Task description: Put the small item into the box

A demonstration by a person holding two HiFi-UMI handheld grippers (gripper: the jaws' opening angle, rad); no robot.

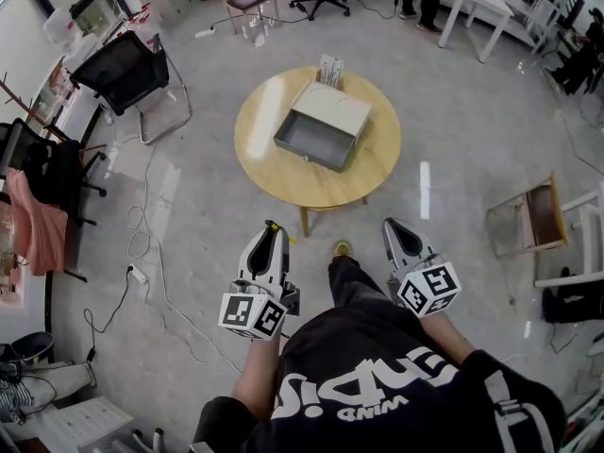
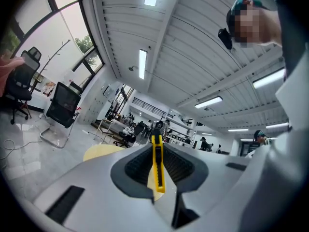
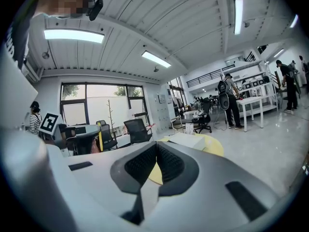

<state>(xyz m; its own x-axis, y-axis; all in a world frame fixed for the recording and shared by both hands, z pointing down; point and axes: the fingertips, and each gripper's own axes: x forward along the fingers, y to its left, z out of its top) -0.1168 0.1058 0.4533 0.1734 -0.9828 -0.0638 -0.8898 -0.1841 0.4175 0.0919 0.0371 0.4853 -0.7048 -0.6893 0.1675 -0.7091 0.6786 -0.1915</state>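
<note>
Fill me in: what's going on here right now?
A person stands back from the round table, a gripper in each hand. The left gripper is shut on a yellow utility knife; the right gripper is shut and empty. The open grey box sits on the table, knife not yet in it.

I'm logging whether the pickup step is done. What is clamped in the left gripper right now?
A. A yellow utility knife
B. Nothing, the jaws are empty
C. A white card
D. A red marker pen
A: the left gripper view shows a yellow utility knife standing upright between the closed jaws of the left gripper.
</note>
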